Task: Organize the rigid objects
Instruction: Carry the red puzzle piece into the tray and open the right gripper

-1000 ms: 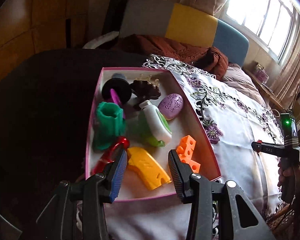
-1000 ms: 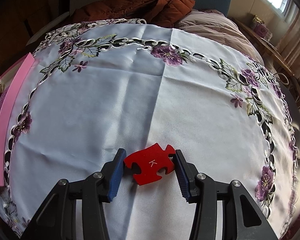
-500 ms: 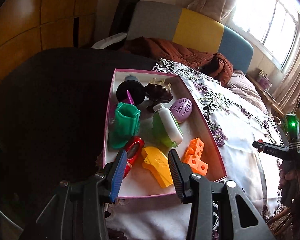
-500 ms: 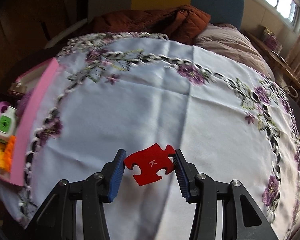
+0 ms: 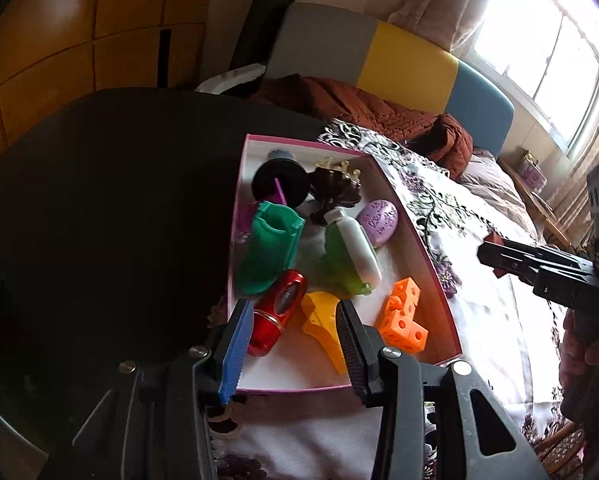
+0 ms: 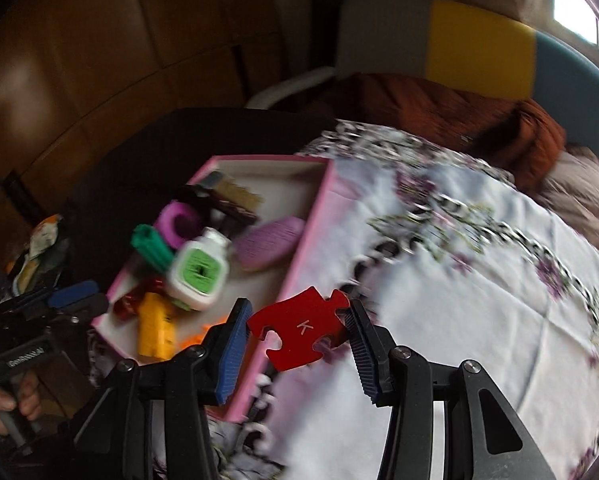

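Right tool [image 6: 295, 334] clamped on red K puzzle piece [image 6: 299, 328], left tool [image 5: 293, 330] apart, empty; edge-only grip could slip before the pink box [image 6: 303, 240].

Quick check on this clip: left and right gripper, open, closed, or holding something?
Left gripper: open, holding nothing, over the pink box.
Right gripper: closed on the red puzzle piece marked K.
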A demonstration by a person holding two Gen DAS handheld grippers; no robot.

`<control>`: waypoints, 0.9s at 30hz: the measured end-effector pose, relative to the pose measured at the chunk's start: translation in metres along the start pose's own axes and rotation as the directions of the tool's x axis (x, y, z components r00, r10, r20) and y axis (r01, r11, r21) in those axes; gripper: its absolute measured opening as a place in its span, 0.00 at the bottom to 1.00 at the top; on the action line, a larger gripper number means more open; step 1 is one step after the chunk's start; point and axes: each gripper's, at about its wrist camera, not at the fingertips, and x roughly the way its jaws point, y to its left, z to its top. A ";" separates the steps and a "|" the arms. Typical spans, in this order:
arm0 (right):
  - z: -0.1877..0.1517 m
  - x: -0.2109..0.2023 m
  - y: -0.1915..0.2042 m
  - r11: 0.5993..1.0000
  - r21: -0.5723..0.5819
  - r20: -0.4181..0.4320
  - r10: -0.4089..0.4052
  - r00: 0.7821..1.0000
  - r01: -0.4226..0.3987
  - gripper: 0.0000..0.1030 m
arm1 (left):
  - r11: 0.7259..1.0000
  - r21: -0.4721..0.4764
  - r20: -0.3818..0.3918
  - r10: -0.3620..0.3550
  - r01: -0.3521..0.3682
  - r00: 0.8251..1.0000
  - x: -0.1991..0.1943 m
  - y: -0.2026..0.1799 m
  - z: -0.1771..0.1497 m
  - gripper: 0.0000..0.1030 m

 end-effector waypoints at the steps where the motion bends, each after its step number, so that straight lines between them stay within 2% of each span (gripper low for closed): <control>1: 0.003 0.003 0.008 1.000 -0.022 -0.002 0.014 1.000 -0.014 0.47 | 1.000 -0.004 0.002 0.002 -0.002 1.000 -0.001 0.002 0.000 0.42; 6: 0.017 0.032 0.035 0.991 -0.131 -0.048 0.021 0.999 -0.027 0.47 | 0.999 -0.032 0.004 0.016 -0.016 1.000 -0.002 0.015 0.001 0.42; 12: 0.019 0.081 0.048 0.970 -0.244 -0.138 -0.048 0.989 0.013 0.47 | 0.998 -0.053 -0.003 0.029 -0.030 1.000 0.001 0.023 0.001 0.42; 15: 0.017 0.097 0.045 0.970 -0.244 -0.165 -0.061 0.984 0.019 0.48 | 0.998 -0.053 -0.008 0.030 -0.030 1.000 0.003 0.025 0.001 0.42; 27: 0.013 0.092 0.042 0.986 -0.165 -0.117 -0.031 0.993 0.011 0.54 | 0.998 -0.032 -0.006 0.053 -0.053 0.999 0.005 0.019 0.001 0.42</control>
